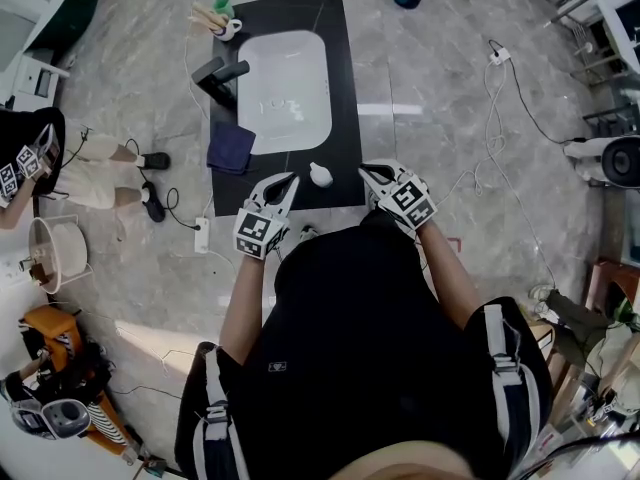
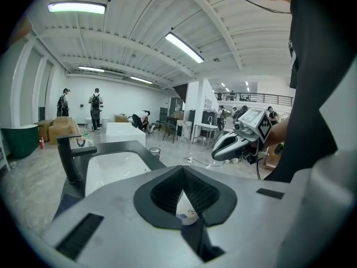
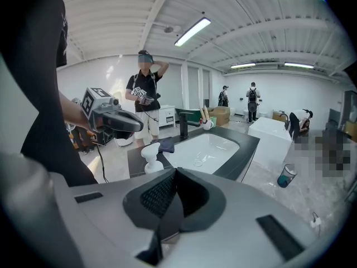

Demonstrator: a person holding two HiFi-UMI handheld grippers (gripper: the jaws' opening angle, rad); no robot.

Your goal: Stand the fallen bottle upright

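- The small white plastic pump bottle (image 1: 320, 175) sits on the flat black counter (image 1: 345, 98). In the head view it is at the near edge, just below the white sink (image 1: 285, 88).
- In the right gripper view the bottle looks like it is already standing, with the pump on top. Its long side seems to run up and down.
- The left gripper (image 1: 291, 179) is just left of the bottle and not touching it. Its fingers are pressed together with nothing between them.
- The right gripper (image 1: 366, 171) is to the right, a little farther off. Its fingers are together and empty too.
- The left one is nearer, but I think there is little left to do.
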